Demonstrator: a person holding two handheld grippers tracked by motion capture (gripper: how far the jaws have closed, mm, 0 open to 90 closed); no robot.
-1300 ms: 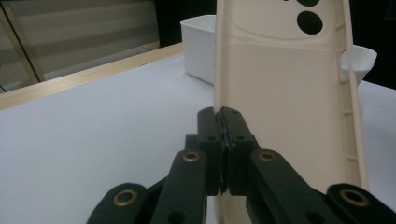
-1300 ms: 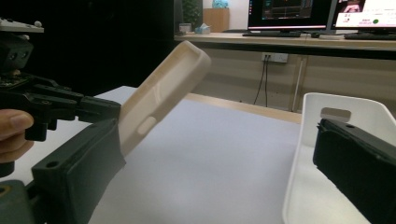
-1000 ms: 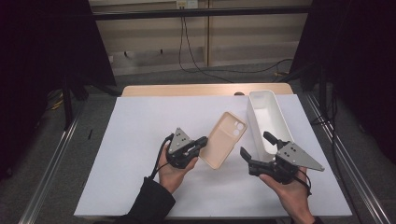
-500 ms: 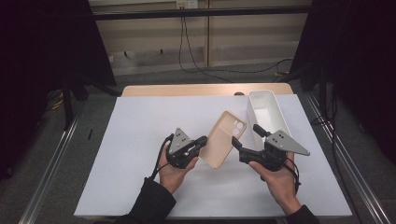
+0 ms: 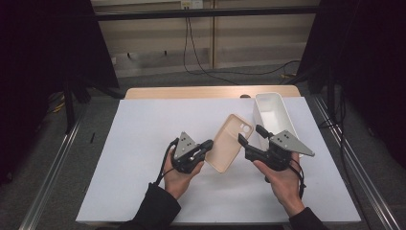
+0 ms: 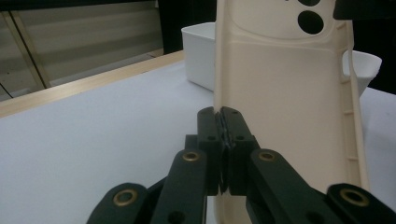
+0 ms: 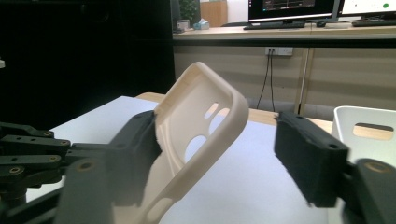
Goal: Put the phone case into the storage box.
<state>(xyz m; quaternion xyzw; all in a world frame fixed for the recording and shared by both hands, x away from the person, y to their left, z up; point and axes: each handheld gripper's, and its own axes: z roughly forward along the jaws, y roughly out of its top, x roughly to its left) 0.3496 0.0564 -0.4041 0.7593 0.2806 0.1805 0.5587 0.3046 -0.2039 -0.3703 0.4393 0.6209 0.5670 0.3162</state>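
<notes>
Midair, a cream phone case (image 5: 231, 148) is held between two grippers above the desk (image 5: 143, 134).
Its lower edge is pinched by the tightly closed fingers of the left gripper (image 6: 223, 140). Around its upper end, the right gripper (image 7: 224, 154) has been closing; one finger is touching the case, the other standing apart. A white bin (image 5: 273, 112) is seen just beyond.

Beige phone case (image 5: 231, 149), tilted, seemingly lifted off table

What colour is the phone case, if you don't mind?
The phone case is cream-beige, clearest in the left gripper view.
</notes>
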